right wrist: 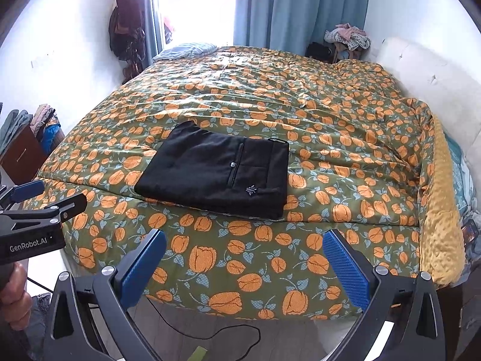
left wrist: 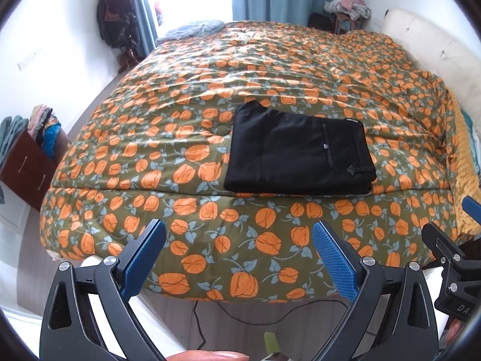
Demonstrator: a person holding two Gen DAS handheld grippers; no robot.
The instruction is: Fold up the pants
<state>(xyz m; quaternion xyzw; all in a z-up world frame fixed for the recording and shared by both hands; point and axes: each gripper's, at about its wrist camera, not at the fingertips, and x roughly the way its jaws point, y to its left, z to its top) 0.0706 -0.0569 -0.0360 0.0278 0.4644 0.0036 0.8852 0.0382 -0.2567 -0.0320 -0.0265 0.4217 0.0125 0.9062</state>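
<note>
Black pants (left wrist: 297, 153) lie folded into a flat rectangle near the front edge of the bed, back pocket and button facing up; they also show in the right wrist view (right wrist: 219, 171). My left gripper (left wrist: 239, 231) is open and empty, held in front of the bed, short of the pants. My right gripper (right wrist: 245, 240) is open and empty too, also back from the bed's front edge. The right gripper shows at the right edge of the left wrist view (left wrist: 451, 240), and the left gripper at the left edge of the right wrist view (right wrist: 45, 198).
The bed carries a green quilt with orange flowers (left wrist: 210, 96). A yellow blanket (right wrist: 442, 219) hangs at its right side. A brown cabinet with piled clothes (left wrist: 33, 156) stands left. A black cable (right wrist: 210, 331) lies on the floor. Blue curtains (right wrist: 300, 9) hang behind.
</note>
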